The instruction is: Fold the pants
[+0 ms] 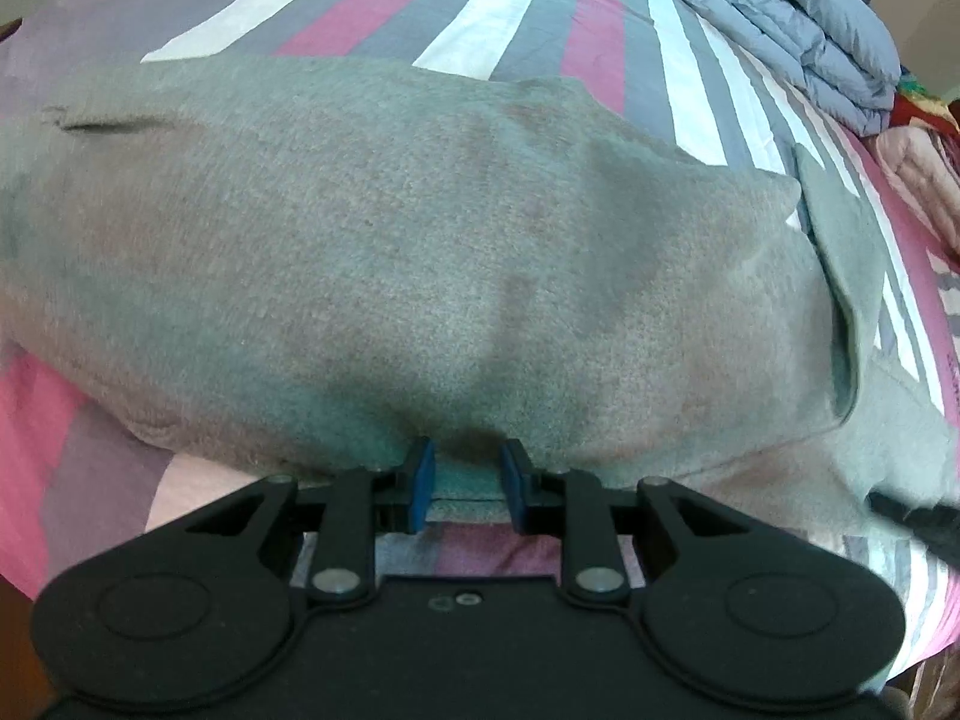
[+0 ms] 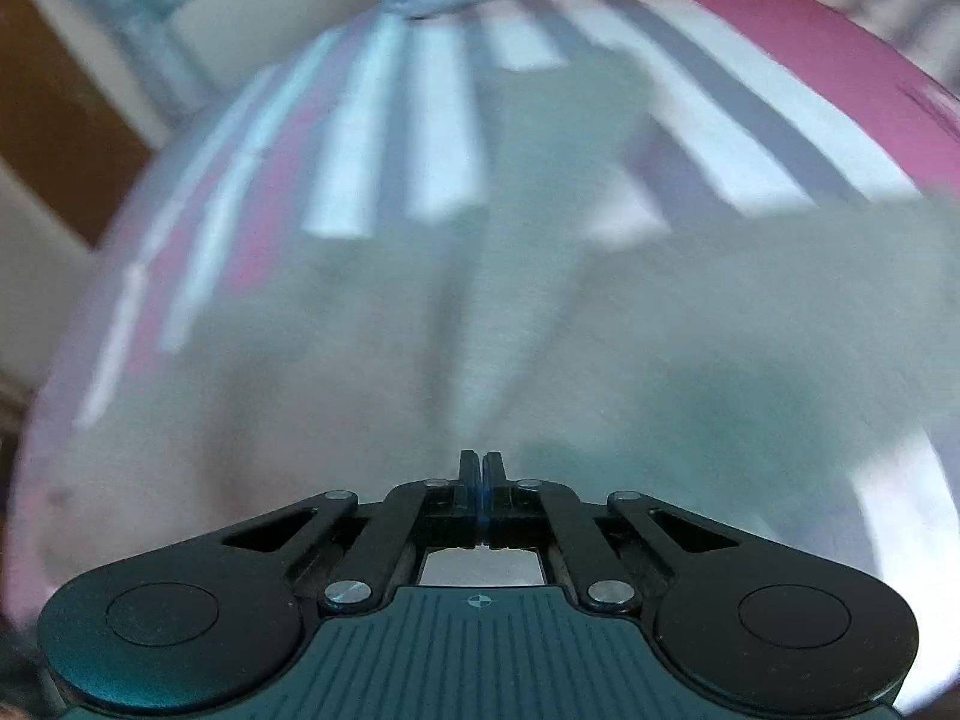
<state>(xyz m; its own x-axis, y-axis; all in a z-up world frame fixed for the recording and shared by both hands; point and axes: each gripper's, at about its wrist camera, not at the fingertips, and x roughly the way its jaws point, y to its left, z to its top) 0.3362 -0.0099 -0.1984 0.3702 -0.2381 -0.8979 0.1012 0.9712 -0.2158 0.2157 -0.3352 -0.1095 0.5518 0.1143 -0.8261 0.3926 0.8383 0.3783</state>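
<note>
Grey fleece pants (image 1: pixel 420 252) lie spread across a striped bedsheet. In the left wrist view my left gripper (image 1: pixel 463 483) has its blue pads partly apart with the pants' near edge between them. A pocket slit shows at the far left. In the right wrist view, which is blurred by motion, the same grey pants (image 2: pixel 540 330) fill the middle and my right gripper (image 2: pixel 482 480) has its fingers pressed together at the cloth's near edge; whether cloth is pinched between them is not clear. The tip of the right gripper (image 1: pixel 912 516) shows at the right edge of the left wrist view.
The bedsheet (image 1: pixel 498 12) has pink, grey and white stripes. A folded blue-grey quilt (image 1: pixel 780 30) lies at the back right, with pink bedding (image 1: pixel 918 174) beside it. In the right wrist view a wooden door and a pale wall (image 2: pixel 72 138) stand at the left.
</note>
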